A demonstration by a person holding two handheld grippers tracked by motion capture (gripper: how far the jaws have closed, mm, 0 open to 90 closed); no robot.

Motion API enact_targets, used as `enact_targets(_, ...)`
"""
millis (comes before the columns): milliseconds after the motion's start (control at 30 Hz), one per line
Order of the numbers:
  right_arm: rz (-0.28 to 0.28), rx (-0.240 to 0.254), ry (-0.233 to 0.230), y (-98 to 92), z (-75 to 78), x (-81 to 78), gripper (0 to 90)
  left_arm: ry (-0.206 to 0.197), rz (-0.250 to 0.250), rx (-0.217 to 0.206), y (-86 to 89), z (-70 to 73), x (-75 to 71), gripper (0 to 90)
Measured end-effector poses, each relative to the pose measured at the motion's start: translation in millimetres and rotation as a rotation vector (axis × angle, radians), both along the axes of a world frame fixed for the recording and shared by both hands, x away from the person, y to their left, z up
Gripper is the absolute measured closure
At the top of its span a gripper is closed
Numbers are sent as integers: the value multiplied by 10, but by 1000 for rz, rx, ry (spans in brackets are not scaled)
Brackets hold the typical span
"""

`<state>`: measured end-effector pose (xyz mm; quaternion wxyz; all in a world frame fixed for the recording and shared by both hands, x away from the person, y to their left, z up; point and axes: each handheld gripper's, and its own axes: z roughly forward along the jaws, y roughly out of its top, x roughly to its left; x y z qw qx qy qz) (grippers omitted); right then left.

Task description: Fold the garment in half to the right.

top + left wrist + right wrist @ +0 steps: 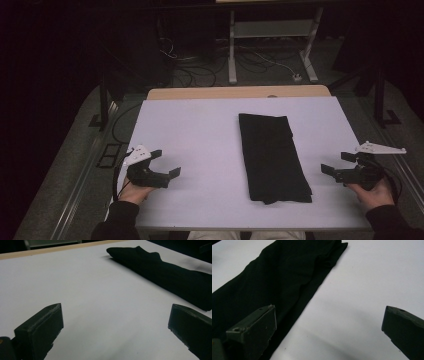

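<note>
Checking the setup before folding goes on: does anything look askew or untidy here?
Slightly. The folded black cloth lies a little skewed on the white table, its near end uneven. The left gripper and right gripper are open, both clear of it.

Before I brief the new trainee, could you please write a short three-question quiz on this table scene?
1. True or false: the right gripper is shut on the folded black cloth.
2. Multiple choice: the cloth lies (a) nearer the left gripper, (b) nearer the right gripper, (c) off the white table.
3. Fill in: the cloth is folded into a long ____ running from the near edge towards the far edge.

Key:
1. False; both grippers are open and apart from the cloth.
2. b.
3. Strip.
</note>
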<state>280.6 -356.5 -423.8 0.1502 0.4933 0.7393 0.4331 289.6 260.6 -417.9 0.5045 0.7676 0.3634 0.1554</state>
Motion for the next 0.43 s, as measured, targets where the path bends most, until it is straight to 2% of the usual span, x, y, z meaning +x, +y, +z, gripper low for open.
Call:
enact_targets(100,2,-6,-4,5,-3,0,0,17,25,-3,92,-37,-5,0)
enact_targets(200,0,-9,-6,9,1,1,0,29,21,4,158,-58,-23,0)
enact_targets(433,0,-12,-11,1,6,7,0,33,18,-39,259,-51,-57,0)
